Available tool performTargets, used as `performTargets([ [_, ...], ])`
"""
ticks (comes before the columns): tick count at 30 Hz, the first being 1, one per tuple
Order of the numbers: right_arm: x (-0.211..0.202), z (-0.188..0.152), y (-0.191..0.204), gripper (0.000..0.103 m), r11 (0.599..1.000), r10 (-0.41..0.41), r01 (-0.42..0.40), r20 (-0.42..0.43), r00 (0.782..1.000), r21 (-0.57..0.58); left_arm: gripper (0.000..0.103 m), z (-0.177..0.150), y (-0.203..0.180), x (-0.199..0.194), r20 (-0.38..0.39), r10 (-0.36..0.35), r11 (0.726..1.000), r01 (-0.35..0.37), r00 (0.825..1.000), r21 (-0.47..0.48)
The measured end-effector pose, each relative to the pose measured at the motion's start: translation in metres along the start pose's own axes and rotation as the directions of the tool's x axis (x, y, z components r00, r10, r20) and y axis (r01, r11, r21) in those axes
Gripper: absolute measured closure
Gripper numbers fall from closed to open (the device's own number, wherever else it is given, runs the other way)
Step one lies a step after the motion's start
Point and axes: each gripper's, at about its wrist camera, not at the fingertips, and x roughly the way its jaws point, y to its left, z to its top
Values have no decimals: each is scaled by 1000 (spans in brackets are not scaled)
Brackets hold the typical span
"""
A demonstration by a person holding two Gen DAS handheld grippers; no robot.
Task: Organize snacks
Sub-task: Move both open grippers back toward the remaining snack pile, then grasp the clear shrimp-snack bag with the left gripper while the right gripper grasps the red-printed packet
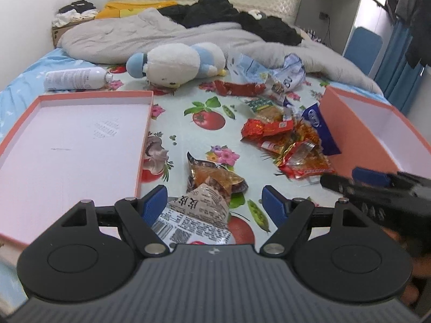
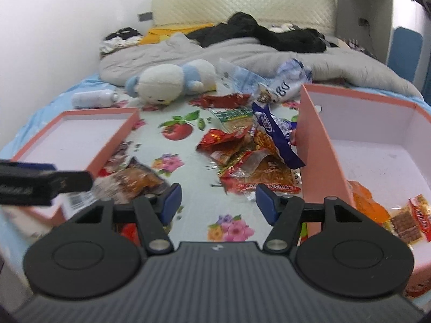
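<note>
My left gripper (image 1: 214,202) stands open over the floral sheet. A brown snack packet with a white printed label (image 1: 207,188) lies between its blue pads, not pinched. My right gripper (image 2: 218,202) is open too, with only the sheet between its fingers, just short of a heap of red and orange snack packets (image 2: 250,158). The same heap (image 1: 291,145) lies to the right in the left wrist view, with a blue packet (image 1: 319,123) leaning on a deep pink box (image 1: 347,123). That box (image 2: 317,145) holds a few snacks (image 2: 409,220). A shallow pink tray (image 1: 67,148) lies on the left.
A white and blue plush toy (image 1: 175,64) and a white bottle (image 1: 75,79) lie beyond the tray. Crumpled plastic bags (image 1: 291,72), a grey duvet (image 1: 134,35) and black clothes (image 1: 215,10) fill the back of the bed. A blue chair (image 1: 363,45) stands at the right.
</note>
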Motion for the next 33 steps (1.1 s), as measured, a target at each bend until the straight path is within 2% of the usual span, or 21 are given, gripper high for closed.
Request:
performTargets([
  [2,17,5,-3,44,1000,-21,21,-4,1000,22,22,2,1,11,-6,-20,999,21,1000,30],
  [6,50,12,-9,49,996,-73,73,-9,997,47,22,2,2,36,-38,-13,996,17,999,87],
  [13,100,15,-16,52,988,-133,136,-53,990,68,23,1,14,69,-83,-2,994,11,997,112],
  [18,123,15,-26,52,981,-148,156,-73,986,118,25,-1,16,83,-101,14,992,-1,995,126],
  [20,128,15,-29,52,982,-130,136,-54,990,132,31,-3,16,87,-108,23,992,-10,994,125],
  [24,136,14,-28,50,987,-122,124,-23,992,105,37,-9,14,96,-143,6,993,11,990,120],
  [26,136,15,-27,61,990,-105,106,-17,994,98,39,-10,13,95,-145,7,994,9,989,113],
  [27,136,16,-27,73,990,-92,93,-21,996,102,40,-11,13,94,-145,4,994,11,989,106],
  [29,132,19,-25,88,991,-87,88,-15,996,100,43,-11,14,93,-147,-1,996,14,989,84],
  [32,122,23,-21,93,993,-72,71,1,997,95,47,-12,14,88,-142,-7,998,16,990,60],
  [33,118,24,-20,94,994,-68,67,6,998,92,55,-13,13,86,-140,-9,998,17,990,52],
])
